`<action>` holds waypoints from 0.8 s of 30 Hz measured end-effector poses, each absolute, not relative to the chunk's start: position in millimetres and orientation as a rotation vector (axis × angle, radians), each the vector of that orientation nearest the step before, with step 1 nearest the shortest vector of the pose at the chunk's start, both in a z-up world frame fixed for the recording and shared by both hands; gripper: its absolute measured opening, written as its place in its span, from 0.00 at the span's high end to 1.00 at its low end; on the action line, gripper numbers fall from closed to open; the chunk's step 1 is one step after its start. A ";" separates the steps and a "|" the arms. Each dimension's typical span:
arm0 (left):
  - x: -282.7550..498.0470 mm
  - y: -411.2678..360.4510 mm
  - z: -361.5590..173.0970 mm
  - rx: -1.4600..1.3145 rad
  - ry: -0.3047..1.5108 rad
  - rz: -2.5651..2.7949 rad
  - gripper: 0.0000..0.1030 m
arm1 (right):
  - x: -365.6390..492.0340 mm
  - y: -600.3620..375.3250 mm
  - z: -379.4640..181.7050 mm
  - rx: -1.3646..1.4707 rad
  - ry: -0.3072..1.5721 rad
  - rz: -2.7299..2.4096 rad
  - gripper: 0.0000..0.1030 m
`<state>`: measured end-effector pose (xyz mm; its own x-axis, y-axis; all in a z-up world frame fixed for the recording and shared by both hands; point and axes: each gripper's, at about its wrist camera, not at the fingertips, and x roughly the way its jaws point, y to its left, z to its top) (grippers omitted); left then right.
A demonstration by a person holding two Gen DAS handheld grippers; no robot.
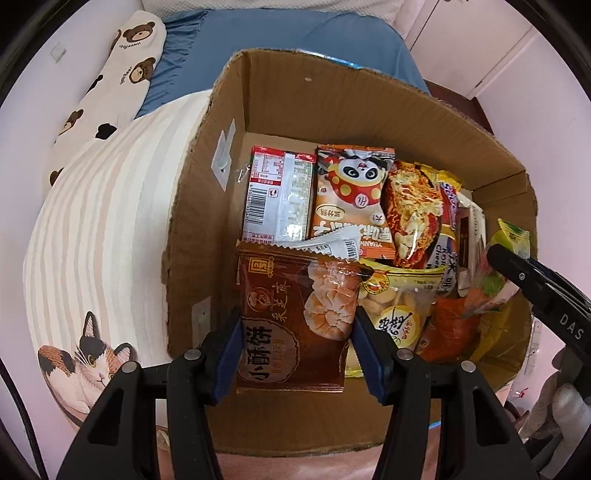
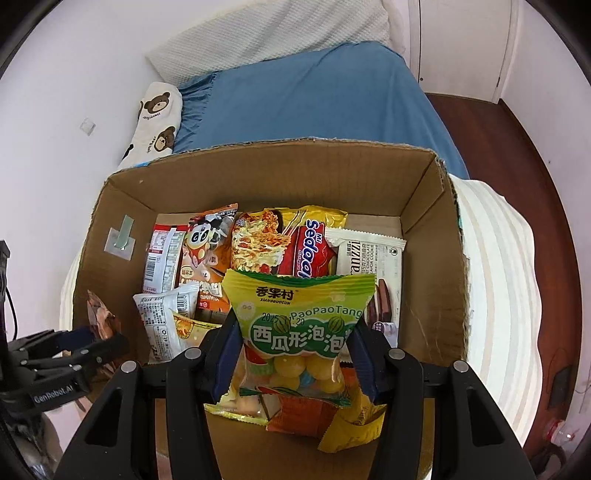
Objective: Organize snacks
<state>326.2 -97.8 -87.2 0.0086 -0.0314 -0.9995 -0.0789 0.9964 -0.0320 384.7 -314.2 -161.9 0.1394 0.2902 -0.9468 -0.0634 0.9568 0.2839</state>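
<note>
An open cardboard box [image 1: 332,96] [image 2: 258,173] stands on a bed and holds several snack packets. My left gripper [image 1: 295,314] points down over the box's near left part, shut on a brown pastry packet [image 1: 291,325] held upright between its blue pads. My right gripper [image 2: 295,321] hangs over the near right part, shut on a green and yellow bubble-gum bag [image 2: 299,314]. Each gripper shows at the edge of the other's view: the right gripper [image 1: 517,273] with the green bag [image 1: 511,236], the left gripper [image 2: 85,343] with the brown packet [image 2: 103,321].
Inside the box lie a red-and-white packet [image 1: 277,192], an orange panda packet [image 1: 351,192], a noodle pack [image 1: 413,214] and a chocolate wafer pack [image 2: 373,258]. Striped cat-print bedding [image 1: 92,240] surrounds the box, with a blue sheet [image 1: 277,33], a bear pillow [image 1: 122,62] and wooden floor [image 2: 498,129].
</note>
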 end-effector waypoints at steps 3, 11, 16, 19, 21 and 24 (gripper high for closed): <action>329.0 -97.9 -89.4 -0.071 1.559 0.052 0.35 | 386.2 -313.1 -165.0 0.179 1.418 0.243 0.28; 327.7 -104.6 -74.2 -0.040 1.487 0.055 0.06 | 379.4 -313.3 -155.8 0.105 1.401 0.197 0.04; 317.8 -108.0 -56.4 -0.069 1.413 0.043 0.06 | 359.0 -311.7 -147.3 0.030 1.377 0.166 0.02; 310.9 -111.3 -48.1 -0.082 1.391 0.037 0.06 | 346.5 -314.8 -138.3 0.026 1.355 0.145 0.01; 306.5 -113.9 -44.6 -0.068 1.384 0.036 0.03 | 337.9 -316.8 -129.8 0.021 1.334 0.135 0.01; 297.4 -120.7 -35.4 -0.030 1.352 0.035 0.01 | 326.0 -319.8 -116.4 0.017 1.301 0.117 0.01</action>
